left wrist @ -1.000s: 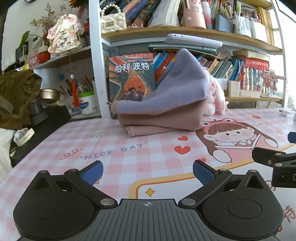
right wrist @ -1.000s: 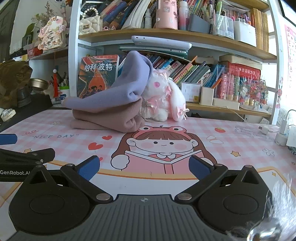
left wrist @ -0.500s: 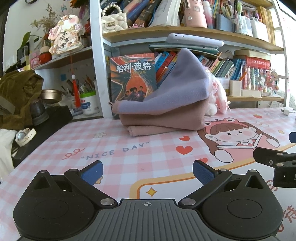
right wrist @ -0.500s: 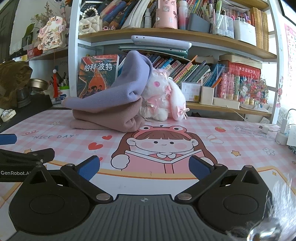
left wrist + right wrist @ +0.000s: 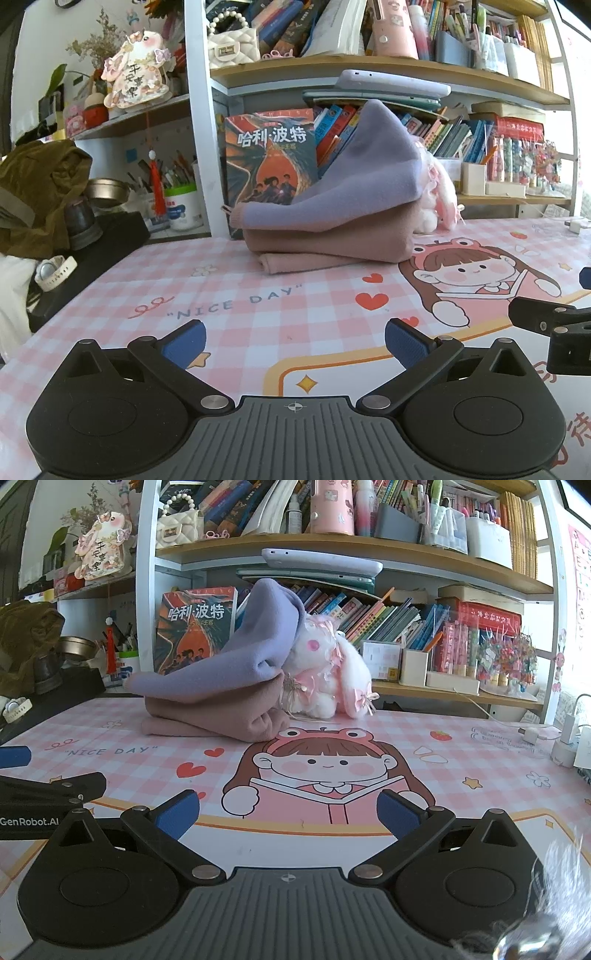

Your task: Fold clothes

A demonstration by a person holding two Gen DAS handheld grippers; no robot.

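A folded lilac garment (image 5: 354,184) lies on a folded dusty-pink garment (image 5: 332,243) at the back of the pink checked table mat (image 5: 258,295), leaning against the bookshelf. The same stack shows in the right wrist view, lilac (image 5: 236,664) over pink (image 5: 218,716). My left gripper (image 5: 294,341) is open and empty, low over the mat, well in front of the stack. My right gripper (image 5: 288,812) is open and empty over the cartoon girl print. Each gripper shows at the edge of the other's view.
A white plush toy (image 5: 332,679) sits right of the stack. A bookshelf (image 5: 369,74) with books stands behind. A black box with a watch (image 5: 55,271) and an olive bag (image 5: 37,195) are at the left. A charger and cable (image 5: 565,738) lie at the right.
The left gripper has drifted slightly left and back; the stack sits a little further right in its view. The right view is nearly the same.
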